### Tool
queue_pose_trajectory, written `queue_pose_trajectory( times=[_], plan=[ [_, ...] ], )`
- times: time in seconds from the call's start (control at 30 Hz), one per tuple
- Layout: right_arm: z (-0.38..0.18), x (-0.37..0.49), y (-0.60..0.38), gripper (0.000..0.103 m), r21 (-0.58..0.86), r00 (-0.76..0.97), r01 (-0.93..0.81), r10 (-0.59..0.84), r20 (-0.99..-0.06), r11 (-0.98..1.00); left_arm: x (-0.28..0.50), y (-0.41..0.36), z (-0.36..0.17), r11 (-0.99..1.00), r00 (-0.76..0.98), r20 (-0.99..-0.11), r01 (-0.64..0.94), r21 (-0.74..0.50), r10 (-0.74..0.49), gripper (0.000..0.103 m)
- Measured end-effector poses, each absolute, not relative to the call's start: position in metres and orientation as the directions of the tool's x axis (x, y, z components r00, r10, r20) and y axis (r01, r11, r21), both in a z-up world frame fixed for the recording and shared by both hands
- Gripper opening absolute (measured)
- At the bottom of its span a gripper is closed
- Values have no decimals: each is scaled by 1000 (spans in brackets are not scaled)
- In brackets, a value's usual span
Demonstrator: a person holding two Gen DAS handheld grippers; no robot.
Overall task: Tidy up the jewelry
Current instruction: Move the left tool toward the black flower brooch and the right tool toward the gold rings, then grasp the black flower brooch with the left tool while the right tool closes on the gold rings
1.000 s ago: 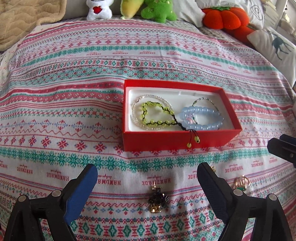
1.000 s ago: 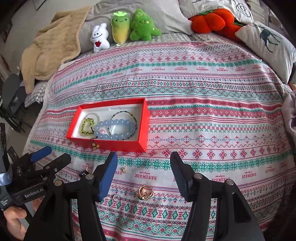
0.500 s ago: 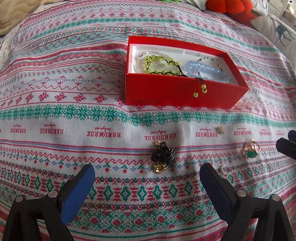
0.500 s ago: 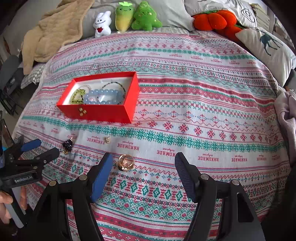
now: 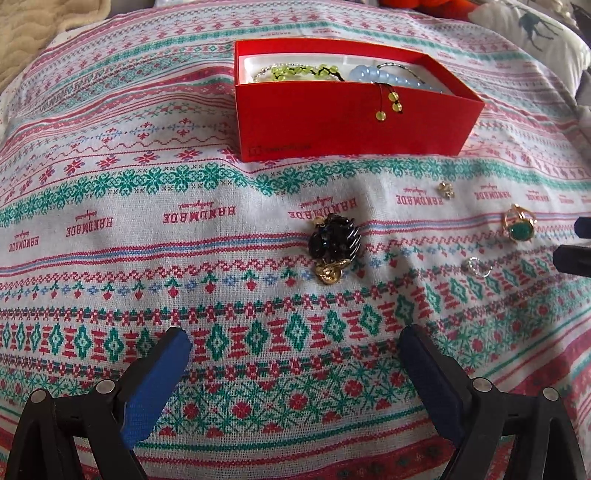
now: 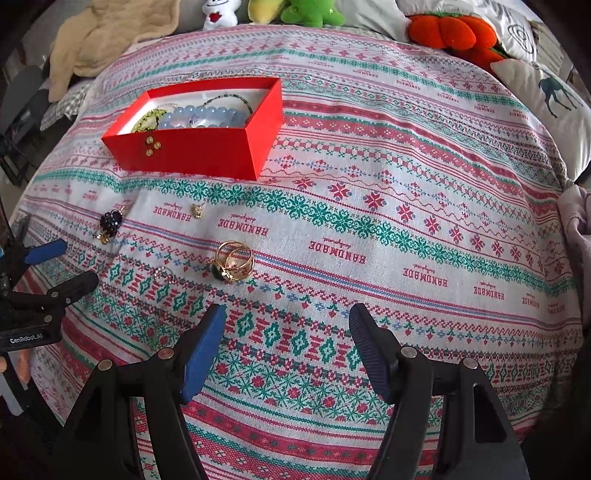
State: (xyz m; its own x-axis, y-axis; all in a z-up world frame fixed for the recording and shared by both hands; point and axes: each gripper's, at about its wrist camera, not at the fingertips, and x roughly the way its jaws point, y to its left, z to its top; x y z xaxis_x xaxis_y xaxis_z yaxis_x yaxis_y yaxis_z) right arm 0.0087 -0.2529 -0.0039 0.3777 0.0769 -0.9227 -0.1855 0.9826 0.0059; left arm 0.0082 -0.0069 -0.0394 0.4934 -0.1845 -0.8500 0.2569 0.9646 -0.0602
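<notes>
A red box (image 5: 351, 122) (image 6: 199, 147) on the patterned bedspread holds green, clear and blue bead bracelets. In front of it lie a black and gold brooch (image 5: 332, 247) (image 6: 109, 223), a small gold stud (image 5: 446, 190) (image 6: 198, 210), a gold ring with a green stone (image 5: 520, 227) (image 6: 233, 261) and a thin silver ring (image 5: 476, 266) (image 6: 164, 274). My left gripper (image 5: 293, 343) is open and empty, just short of the brooch. My right gripper (image 6: 286, 317) is open and empty, just short of the gold ring.
Plush toys (image 6: 306, 11) and an orange pumpkin cushion (image 6: 454, 33) line the far edge of the bed. A beige blanket (image 6: 103, 40) lies at the far left and a deer pillow (image 6: 550, 96) at the right. The left gripper shows in the right view (image 6: 55, 266).
Both grippers have dropped lower and come closer to the loose jewelry; the box now sits higher in both views. Both stay open and empty.
</notes>
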Motion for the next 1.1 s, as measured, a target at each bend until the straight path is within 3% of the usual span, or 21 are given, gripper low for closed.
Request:
queue_pose_trajectory(
  times=[0.4, 0.57, 0.63, 0.73, 1.1],
  plan=[
    [-27, 13, -252, 77, 32, 379, -172, 96, -921, 985, 23, -17, -41, 955, 526, -822, 288, -71, -220, 94],
    [-30, 17, -251, 81, 29, 405, -162, 94, -910, 986, 35, -24, -38, 954, 532, -812, 285, -97, -241, 79],
    [-30, 18, -249, 82, 20, 410, -163, 86, -908, 986, 39, -26, -37, 952, 529, -809, 283, -116, -256, 63],
    [-30, 20, -246, 82, 20, 415, -152, 82, -906, 988, 42, -31, -37, 949, 522, -810, 287, -128, -267, 49],
    [-29, 20, -247, 82, 24, 415, -148, 84, -906, 989, 43, -34, -36, 945, 515, -813, 304, -123, -272, 28]
  ],
)
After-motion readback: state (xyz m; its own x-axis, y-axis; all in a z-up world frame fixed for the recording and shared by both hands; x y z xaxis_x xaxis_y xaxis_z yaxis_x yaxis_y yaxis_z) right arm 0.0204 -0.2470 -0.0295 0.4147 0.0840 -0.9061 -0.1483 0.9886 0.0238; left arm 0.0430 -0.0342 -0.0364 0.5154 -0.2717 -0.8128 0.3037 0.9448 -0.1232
